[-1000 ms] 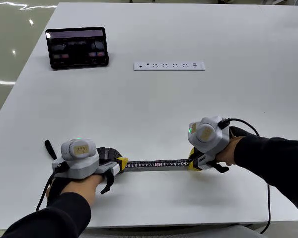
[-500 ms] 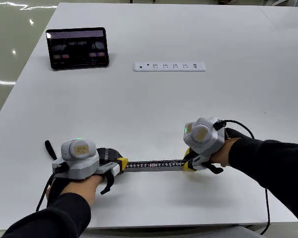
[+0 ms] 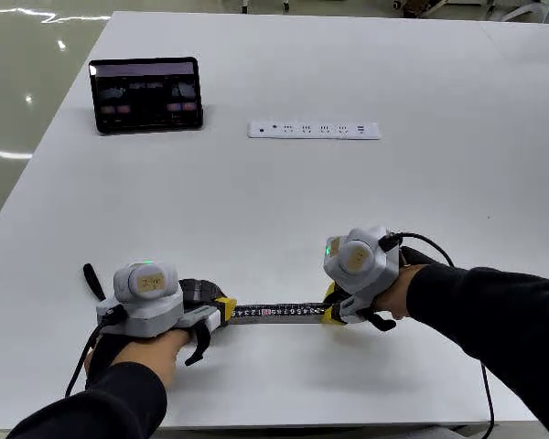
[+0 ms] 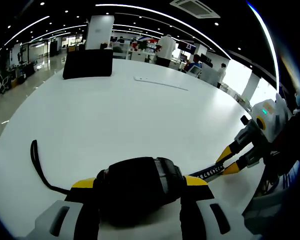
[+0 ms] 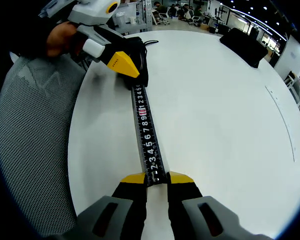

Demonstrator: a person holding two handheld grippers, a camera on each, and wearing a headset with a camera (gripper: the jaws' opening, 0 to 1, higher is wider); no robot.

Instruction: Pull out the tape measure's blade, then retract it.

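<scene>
Partly extended blade (image 5: 147, 135) pinched, tape measure (image 4: 137, 182) clamped

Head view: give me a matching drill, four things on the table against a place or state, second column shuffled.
Things:
1. tape measure case
2. blade
3. tablet
4. power strip

Place or state:
A. lies flat at the far middle of the table
B. clamped in the left gripper
C. stands at the far left
D. pulled out, tip pinched by the right gripper

Pairs: 1-B, 2-D, 3-C, 4-A
</scene>
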